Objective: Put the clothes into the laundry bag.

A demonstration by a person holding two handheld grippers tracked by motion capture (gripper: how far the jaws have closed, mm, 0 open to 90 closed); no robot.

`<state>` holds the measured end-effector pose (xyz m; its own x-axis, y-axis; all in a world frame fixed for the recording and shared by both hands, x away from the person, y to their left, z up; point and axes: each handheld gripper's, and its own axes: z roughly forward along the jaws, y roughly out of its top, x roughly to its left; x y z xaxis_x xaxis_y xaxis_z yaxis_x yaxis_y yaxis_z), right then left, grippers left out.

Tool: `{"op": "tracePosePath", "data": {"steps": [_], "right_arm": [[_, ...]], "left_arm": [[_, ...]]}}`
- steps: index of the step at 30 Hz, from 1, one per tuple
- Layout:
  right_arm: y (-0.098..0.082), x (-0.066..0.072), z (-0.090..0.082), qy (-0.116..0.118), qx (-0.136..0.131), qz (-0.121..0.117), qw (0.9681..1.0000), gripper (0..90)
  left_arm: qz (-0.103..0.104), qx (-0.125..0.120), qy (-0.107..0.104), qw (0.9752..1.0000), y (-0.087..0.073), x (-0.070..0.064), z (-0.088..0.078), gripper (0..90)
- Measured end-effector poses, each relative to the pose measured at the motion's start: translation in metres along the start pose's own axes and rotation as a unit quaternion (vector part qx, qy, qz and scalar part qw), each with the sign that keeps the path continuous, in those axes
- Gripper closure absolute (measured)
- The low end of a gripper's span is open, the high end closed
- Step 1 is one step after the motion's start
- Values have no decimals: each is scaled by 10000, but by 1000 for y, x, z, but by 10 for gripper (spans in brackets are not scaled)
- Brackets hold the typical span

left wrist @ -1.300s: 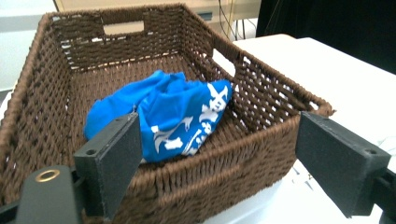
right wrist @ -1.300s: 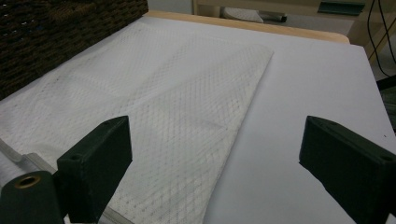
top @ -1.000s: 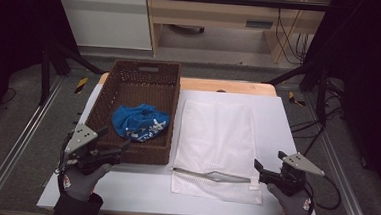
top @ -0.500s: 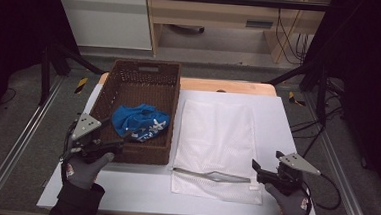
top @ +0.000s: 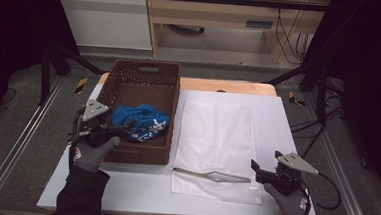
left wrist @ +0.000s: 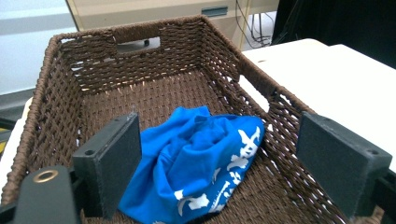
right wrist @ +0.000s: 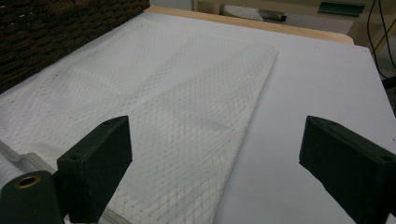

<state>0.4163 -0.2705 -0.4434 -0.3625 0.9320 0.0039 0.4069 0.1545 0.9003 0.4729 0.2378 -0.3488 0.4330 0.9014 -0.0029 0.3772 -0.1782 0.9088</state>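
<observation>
Reaching with our wide-open left gripper (top: 127, 127) for the blue garment (left wrist: 201, 163) lying ungrasped in the basket (top: 145, 74), we hold our right gripper (top: 255, 169), also open and empty, at the mesh bag's (top: 217, 134) four o'clock corner.

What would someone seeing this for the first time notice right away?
Most striking is the bright blue cloth with white print, crumpled in the near part of the dark brown wicker basket on the table's left side. The left gripper reaches over the basket's near-left edge toward it, jaws wide apart. Beside the basket, a white mesh bag lies flat on the white table, and the right gripper sits open at the bag's near-right corner.
</observation>
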Motion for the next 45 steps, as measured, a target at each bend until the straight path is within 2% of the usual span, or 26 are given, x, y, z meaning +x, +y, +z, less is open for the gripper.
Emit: {"op": "tracePosePath", "data": {"steps": [12, 19, 24, 29, 32, 36, 38, 45], "right_arm": [[0, 3, 2, 22, -9, -16, 10000, 96], [0, 4, 4, 31, 27, -42, 10000, 96], [0, 4, 4, 27, 35, -36, 10000, 95], [-1, 4, 5, 15, 44, -64, 10000, 95], [-1, 5, 5, 19, 46, -62, 10000, 94], [-1, 5, 5, 20, 52, -65, 10000, 95], [-1, 5, 5, 34, 62, -63, 10000, 94], [-2, 5, 7, 25, 98, -92, 9999, 93]], "left_arm": [[-31, 17, 51, 10000, 17, 0, 24, 140], [113, 71, 140, 9998, 28, 1, 38, 144], [257, 141, 279, 9992, 35, 5, 51, 146], [239, 190, 308, 9991, 39, 6, 60, 147], [317, 358, 395, 9981, 36, 9, 72, 144], [322, 491, 393, 9975, 31, 13, 80, 137], [292, 640, 374, 9968, 25, 18, 88, 136], [242, 896, 361, 9950, 13, 26, 99, 121]]}}
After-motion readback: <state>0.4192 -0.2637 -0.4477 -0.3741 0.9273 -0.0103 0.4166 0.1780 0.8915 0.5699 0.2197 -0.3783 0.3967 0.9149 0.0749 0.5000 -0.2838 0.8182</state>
